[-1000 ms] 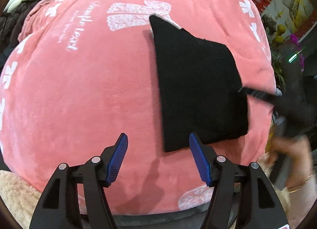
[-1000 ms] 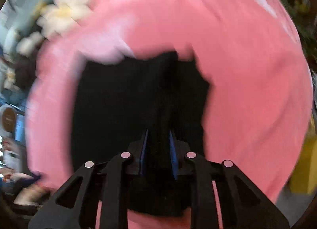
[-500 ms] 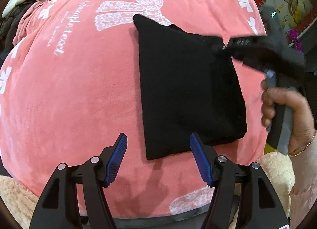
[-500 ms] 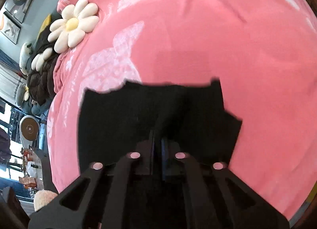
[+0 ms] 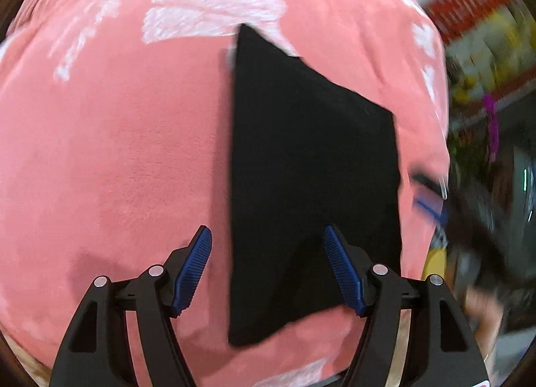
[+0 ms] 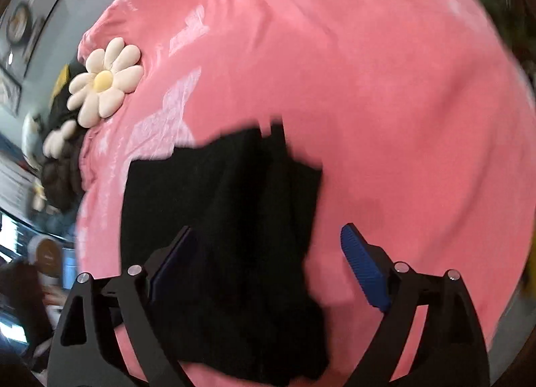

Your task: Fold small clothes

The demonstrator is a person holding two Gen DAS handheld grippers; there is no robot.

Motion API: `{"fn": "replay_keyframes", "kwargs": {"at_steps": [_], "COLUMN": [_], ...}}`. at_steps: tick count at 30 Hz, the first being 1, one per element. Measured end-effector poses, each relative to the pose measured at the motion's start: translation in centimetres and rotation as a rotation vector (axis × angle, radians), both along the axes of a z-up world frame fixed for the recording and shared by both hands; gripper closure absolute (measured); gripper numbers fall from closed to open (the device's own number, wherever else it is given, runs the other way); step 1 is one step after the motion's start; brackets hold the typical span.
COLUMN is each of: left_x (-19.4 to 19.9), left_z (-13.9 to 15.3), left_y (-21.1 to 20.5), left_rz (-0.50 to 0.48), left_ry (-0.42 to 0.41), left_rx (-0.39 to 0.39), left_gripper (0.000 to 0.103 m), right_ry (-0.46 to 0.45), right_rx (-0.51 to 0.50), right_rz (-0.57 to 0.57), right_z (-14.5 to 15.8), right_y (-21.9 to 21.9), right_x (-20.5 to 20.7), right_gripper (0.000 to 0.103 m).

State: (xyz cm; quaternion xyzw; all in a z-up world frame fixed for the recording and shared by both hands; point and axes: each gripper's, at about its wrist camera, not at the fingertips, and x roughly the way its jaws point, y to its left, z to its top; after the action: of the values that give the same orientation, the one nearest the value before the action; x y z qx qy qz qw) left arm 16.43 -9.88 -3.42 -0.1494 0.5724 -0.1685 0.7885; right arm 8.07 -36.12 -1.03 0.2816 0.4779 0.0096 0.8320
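Observation:
A small black garment (image 5: 311,169) lies folded flat on a pink fleece blanket (image 5: 117,152). My left gripper (image 5: 268,266) hovers over its near left edge with the jaws opening; the cloth lies below the gap and the blue pads do not press it. In the right wrist view the same black garment (image 6: 227,219) shows its near part rumpled. My right gripper (image 6: 264,266) is over that part, jaws opening wide, and nothing is held. The right gripper also appears as a dark blur (image 5: 432,199) at the garment's right edge in the left wrist view.
The blanket carries white bow prints (image 5: 214,12) and covers a rounded cushion. A daisy-shaped pillow (image 6: 104,80) lies at the blanket's far left, beside dark knitted cushions (image 6: 60,172). A person's hand (image 5: 482,306) shows blurred at the right. Room clutter lies beyond the blanket's edges.
My right gripper was shut on the black cloth and has let it go, jaws now wide. The garment has dropped flat. My left gripper has moved right, over the garment's near edge.

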Motion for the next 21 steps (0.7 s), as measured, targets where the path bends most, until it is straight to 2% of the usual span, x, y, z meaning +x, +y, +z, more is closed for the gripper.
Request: {"fn": "replay_keyframes", "kwargs": {"at_steps": [3, 4, 6, 7, 8, 9, 10, 11, 15, 16, 17, 19, 20, 21], "left_x": [1.6, 1.9, 2.1, 2.2, 2.3, 2.6, 2.6, 2.6, 0.3, -0.2, -1.3, -3.1, -4.2, -4.6], "left_z": [-2.0, -2.6, -2.7, -2.6, -2.5, -2.4, -1.7, -0.8, 4.3, 4.9, 5.3, 4.7, 3.1, 2.1], "left_y": [0.7, 0.7, 0.4, 0.2, 0.0, -0.2, 0.0, 0.3, 3.4, 4.4, 5.7, 7.3, 7.8, 7.7], "left_rz": [0.055, 0.059, 0.049, 0.032, 0.007, -0.006, 0.007, 0.005, 0.007, 0.005, -0.001, -0.009, -0.02, -0.026], "left_ry": [0.084, 0.1, 0.074, 0.059, 0.058, 0.071, 0.064, 0.047, -0.045, -0.048, -0.042, -0.014, 0.014, 0.034], "left_rx": [-0.081, -0.109, -0.138, -0.146, -0.16, -0.177, -0.188, -0.198, -0.181, -0.179, -0.177, -0.144, -0.092, -0.056], "left_gripper": [0.036, 0.035, 0.032, 0.043, 0.068, 0.071, 0.078, 0.081, 0.081, 0.081, 0.081, 0.077, 0.072, 0.071], "right_ry": [0.056, 0.066, 0.06, 0.048, 0.038, 0.034, 0.009, -0.031, -0.119, -0.12, -0.111, -0.045, 0.029, 0.085], "right_rx": [0.0, 0.033, 0.08, 0.061, 0.074, 0.098, 0.077, 0.047, 0.025, 0.025, 0.025, 0.008, -0.017, -0.038], "right_rz": [0.011, 0.014, 0.009, 0.018, 0.044, 0.056, 0.071, 0.101, 0.19, 0.212, 0.234, 0.277, 0.292, 0.29], "right_z": [-2.2, -3.0, -3.7, -3.4, -3.0, -2.1, -0.7, 1.2, 6.3, 6.7, 6.4, 3.8, 0.9, -1.2], "right_y": [0.8, 1.0, 1.5, 1.9, 2.2, 2.7, 3.4, 4.2, 7.2, 7.7, 8.4, 10.3, 11.4, 11.9], "right_x": [-0.4, -0.5, -0.4, -0.3, -0.1, 0.3, 0.5, 0.4, -1.6, -2.3, -3.0, -4.4, -4.9, -5.3], "right_gripper": [0.017, 0.017, 0.024, 0.038, 0.071, 0.078, 0.079, 0.08, 0.08, 0.08, 0.08, 0.078, 0.077, 0.076]}}
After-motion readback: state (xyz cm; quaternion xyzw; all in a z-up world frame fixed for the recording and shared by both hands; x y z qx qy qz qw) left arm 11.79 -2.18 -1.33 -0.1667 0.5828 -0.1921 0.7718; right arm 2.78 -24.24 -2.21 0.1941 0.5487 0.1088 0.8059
